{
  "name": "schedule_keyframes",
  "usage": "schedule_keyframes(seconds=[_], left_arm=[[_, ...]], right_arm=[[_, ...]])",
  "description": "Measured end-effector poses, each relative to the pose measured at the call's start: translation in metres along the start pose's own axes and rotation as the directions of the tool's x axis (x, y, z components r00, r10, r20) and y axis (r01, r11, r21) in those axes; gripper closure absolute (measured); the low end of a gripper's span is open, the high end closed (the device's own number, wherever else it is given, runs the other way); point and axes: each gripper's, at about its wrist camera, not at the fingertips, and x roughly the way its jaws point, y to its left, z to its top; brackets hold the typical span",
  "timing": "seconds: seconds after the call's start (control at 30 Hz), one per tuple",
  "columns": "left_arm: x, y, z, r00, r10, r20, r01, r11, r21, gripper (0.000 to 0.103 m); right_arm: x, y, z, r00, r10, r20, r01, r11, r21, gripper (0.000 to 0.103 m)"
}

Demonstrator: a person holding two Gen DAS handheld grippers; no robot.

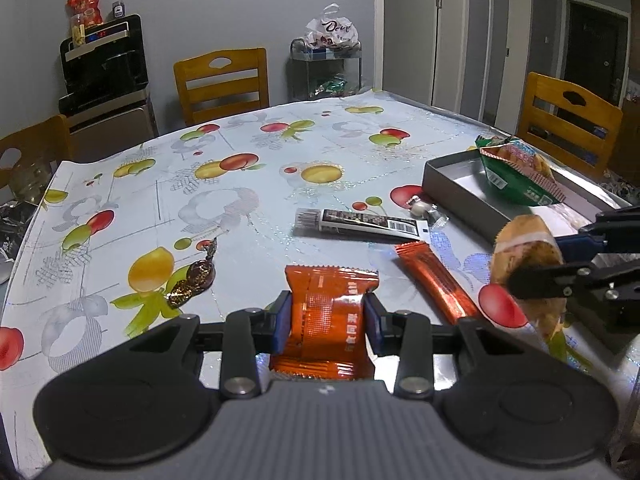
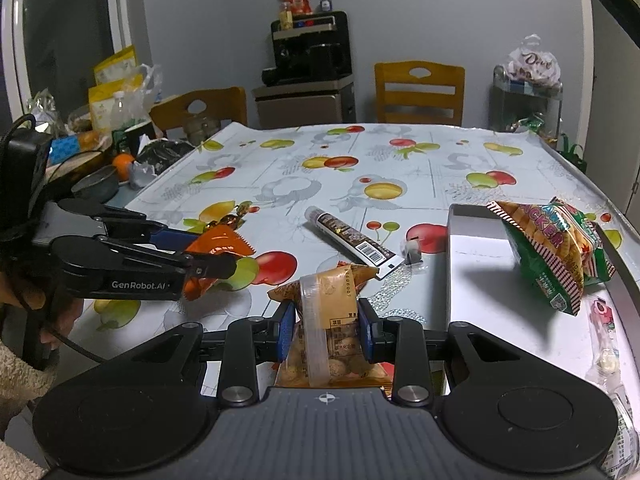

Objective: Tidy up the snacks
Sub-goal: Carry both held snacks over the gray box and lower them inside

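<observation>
My left gripper [image 1: 327, 322] is shut on an orange snack packet [image 1: 326, 320], held just above the fruit-print tablecloth [image 1: 240, 184]. It also shows in the right wrist view [image 2: 208, 258] at the left with the orange packet [image 2: 218, 246]. My right gripper [image 2: 326, 330] is shut on a tan nut packet [image 2: 328, 320]; the left wrist view shows it [image 1: 536, 260] at the right with the packet [image 1: 524, 252]. A grey tray [image 1: 452, 186] at the right holds a green cracker bag [image 2: 552, 252].
On the cloth lie a black-and-white tube [image 1: 360, 222], an orange stick packet [image 1: 436, 282], a dark wrapped candy [image 1: 196, 276] and a small white candy [image 1: 420, 208]. Wooden chairs [image 1: 222, 82] stand around the table. Clutter [image 2: 108, 128] sits at the table's left edge.
</observation>
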Motion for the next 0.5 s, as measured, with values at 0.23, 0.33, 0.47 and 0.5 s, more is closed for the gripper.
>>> schedule_keyframes(seconds=[0.23,0.33,0.47,0.5], left_arm=[[-0.004,-0.003,0.0,1.0,0.0,0.004,0.0,1.0,0.007,0.067],[-0.006,-0.004,0.001,1.0,0.004,0.009,-0.004,1.0,0.009,0.067],[-0.008,-0.005,0.003,1.0,0.0,0.02,0.0,1.0,0.01,0.067],[-0.009,-0.006,0.004,1.0,-0.001,0.023,0.0,1.0,0.011,0.067]], right_arm=[[-0.002,0.002,0.001,1.0,-0.003,0.011,0.004,1.0,-0.008,0.069],[-0.005,0.001,0.004,1.0,-0.007,0.023,0.008,1.0,-0.009,0.069],[-0.012,-0.002,0.009,0.999,-0.015,0.049,0.015,1.0,-0.011,0.07],[-0.013,-0.003,0.01,0.998,-0.015,0.054,0.016,1.0,-0.01,0.07]])
